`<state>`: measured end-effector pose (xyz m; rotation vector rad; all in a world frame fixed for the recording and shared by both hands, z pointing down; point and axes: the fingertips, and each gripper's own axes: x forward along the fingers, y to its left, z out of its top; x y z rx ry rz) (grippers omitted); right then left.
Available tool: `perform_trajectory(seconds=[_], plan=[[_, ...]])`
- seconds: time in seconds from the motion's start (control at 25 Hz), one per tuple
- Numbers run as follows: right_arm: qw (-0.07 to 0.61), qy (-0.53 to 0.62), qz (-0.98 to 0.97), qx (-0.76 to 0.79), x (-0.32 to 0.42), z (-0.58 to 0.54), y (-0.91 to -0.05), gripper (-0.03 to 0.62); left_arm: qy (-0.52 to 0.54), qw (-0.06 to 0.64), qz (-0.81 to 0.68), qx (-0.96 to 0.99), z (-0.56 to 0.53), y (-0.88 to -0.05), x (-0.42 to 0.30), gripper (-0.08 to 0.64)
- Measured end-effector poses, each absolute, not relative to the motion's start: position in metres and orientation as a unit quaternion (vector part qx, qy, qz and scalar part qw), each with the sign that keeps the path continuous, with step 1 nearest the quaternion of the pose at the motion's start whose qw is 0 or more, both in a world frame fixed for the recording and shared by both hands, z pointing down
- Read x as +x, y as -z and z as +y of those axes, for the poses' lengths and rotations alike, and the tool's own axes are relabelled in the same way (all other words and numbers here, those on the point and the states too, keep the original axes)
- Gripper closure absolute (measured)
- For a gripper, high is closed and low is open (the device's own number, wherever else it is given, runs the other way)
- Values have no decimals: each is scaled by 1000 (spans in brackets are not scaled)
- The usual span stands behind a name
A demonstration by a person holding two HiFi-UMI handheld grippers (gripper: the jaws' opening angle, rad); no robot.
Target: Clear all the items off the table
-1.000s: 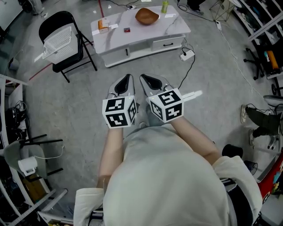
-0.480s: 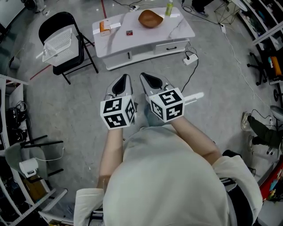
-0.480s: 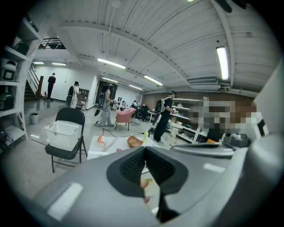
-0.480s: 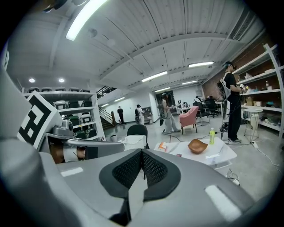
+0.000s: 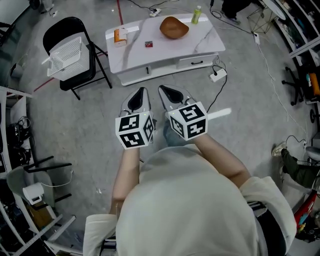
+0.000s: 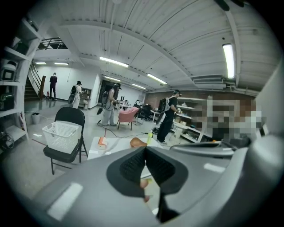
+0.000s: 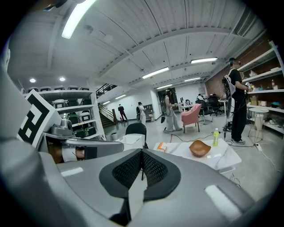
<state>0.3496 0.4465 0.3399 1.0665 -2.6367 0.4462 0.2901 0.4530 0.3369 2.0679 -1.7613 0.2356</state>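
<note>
Ahead, a low white table (image 5: pixel 200 39) carries a wooden bowl (image 5: pixel 174 27), a green bottle (image 5: pixel 197 14), an orange box (image 5: pixel 119 36) and perhaps a small red block (image 5: pixel 148 44). The left gripper (image 5: pixel 142 91) and right gripper (image 5: pixel 163 90) point toward it from well short, jaws closed together and empty, presumably carried ready for the first pick.

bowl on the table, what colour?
Orange-brown, wood-like bowl; shows best in the head view, on the white table.

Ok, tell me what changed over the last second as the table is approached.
The white table has slid lower in the head view: the person has stepped closer, and the green bottle now shows whole. Nothing was taken or let go. The left gripper and right gripper stay side by side, shut and empty; wooden bowl, orange box and bottle keep their places on the table.
</note>
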Motion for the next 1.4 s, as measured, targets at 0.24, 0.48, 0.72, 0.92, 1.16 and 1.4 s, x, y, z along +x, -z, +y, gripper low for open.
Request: perform_trajectory(seconds=[0.24, 0.48, 0.72, 0.92, 1.16, 1.4], plan=[[137, -159, -910, 357, 346, 404, -339, 592, -80, 214, -640, 734, 414, -335, 287, 551], [134, -164, -916, 342, 350, 365, -336, 592, -81, 222, -661, 713, 380, -339, 283, 551], [138, -158, -923, 322, 350, 332, -335, 592, -76, 228, -673, 700, 345, -339, 282, 551], [137, -156, -927, 313, 352, 301, -337, 592, -72, 226, -678, 696, 313, -340, 287, 551], [136, -150, -932, 300, 352, 268, -338, 592, -70, 220, -685, 691, 279, -338, 289, 551], [137, -142, -938, 285, 353, 242, -338, 592, -69, 216, -694, 683, 254, -340, 290, 551]])
